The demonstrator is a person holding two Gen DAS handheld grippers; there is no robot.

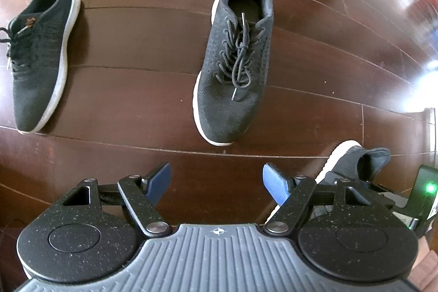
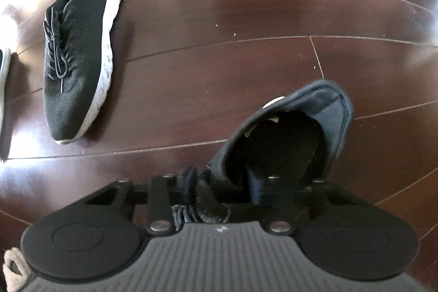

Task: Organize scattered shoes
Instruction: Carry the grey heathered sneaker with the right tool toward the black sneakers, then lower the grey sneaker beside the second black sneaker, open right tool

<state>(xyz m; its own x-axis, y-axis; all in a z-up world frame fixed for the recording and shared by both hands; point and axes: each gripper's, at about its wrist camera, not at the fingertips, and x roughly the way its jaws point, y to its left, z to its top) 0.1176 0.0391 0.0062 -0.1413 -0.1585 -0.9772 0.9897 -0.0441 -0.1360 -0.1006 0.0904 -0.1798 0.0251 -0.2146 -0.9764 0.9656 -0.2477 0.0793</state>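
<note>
One shoe (image 2: 287, 133) clamped between right fingers (image 2: 257, 182)

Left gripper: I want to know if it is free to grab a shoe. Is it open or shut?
Open. The left gripper shows its blue pads set wide apart, with only bare wood floor between them.

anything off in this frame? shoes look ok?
Two dark shoes lie apart on the wood floor, unpaired. The right gripper grips a third shoe by its collar; the left gripper is open, empty.

Left gripper (image 1: 216, 184) wide apart, empty; right gripper (image 2: 227, 182) clamped.
</note>
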